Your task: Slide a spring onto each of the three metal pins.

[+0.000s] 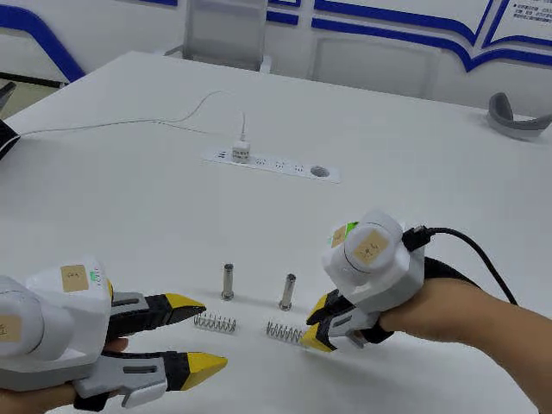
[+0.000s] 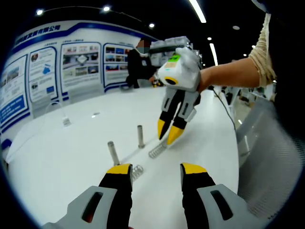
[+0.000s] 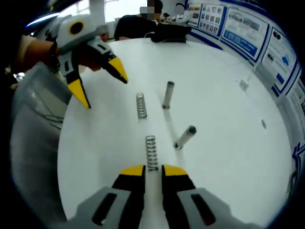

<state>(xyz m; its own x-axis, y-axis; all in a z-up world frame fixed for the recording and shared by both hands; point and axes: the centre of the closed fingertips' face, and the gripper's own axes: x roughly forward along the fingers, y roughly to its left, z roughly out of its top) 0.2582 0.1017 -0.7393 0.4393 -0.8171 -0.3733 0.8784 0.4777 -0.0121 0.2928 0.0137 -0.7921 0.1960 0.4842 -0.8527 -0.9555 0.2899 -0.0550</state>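
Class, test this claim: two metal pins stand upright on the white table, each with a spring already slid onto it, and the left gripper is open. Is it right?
Not quite. The head view shows the left pin and right pin upright but bare; the left spring and right spring lie flat on the white table before them. The left gripper is open, as stated.

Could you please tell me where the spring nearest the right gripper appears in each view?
Head view: spring bottom centre, left of the right gripper.
Left gripper view: spring centre, under that gripper.
Right gripper view: spring lower centre, above the jaws.
Shared landmark: nearest pin.
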